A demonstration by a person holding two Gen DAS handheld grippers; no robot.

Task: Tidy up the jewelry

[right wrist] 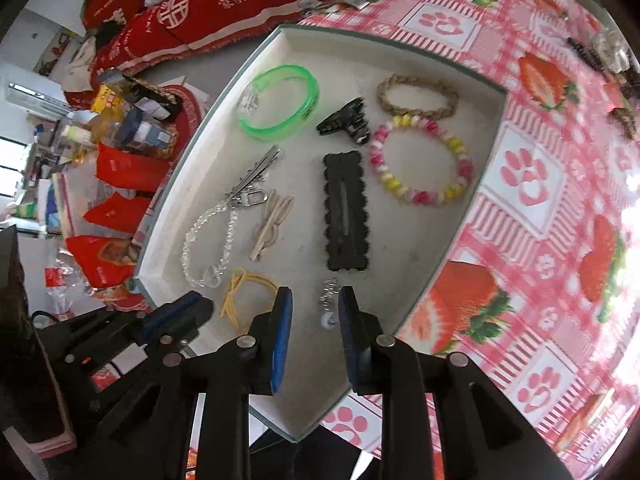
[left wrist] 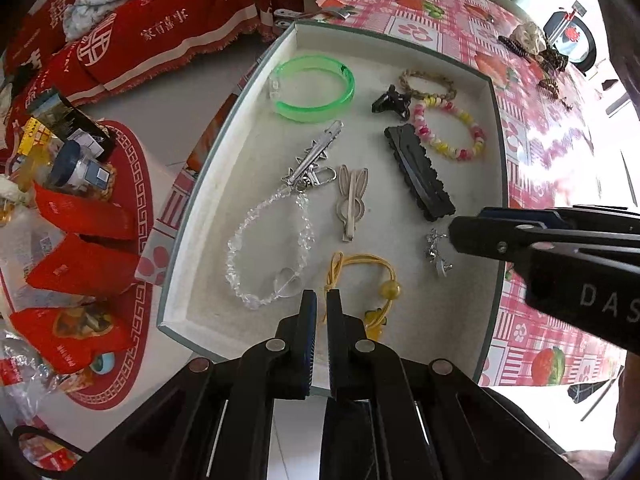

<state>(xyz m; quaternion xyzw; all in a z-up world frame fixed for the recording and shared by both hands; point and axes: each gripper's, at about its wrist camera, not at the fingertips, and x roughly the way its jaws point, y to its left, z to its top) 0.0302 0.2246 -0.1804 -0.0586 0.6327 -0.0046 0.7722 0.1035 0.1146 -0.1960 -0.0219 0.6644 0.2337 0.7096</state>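
Silver charm (right wrist: 330,300) lies loose in the tray (right wrist: 404,240) below the right gripper (right wrist: 316,312), jaws slightly parted and empty, left gripper (left wrist: 322,308) closed empty; a careless regrasp could snag the yellow cord (right wrist: 244,292)

Strawberry tablecloth (right wrist: 532,184), red packets (left wrist: 80,208)

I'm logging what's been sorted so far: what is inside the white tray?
In the tray: green bangle, braided bracelet, pink-yellow bead bracelet, black clips, crystal strand, silver charm. The yellow cord is partly hidden behind the hand-held gripper.
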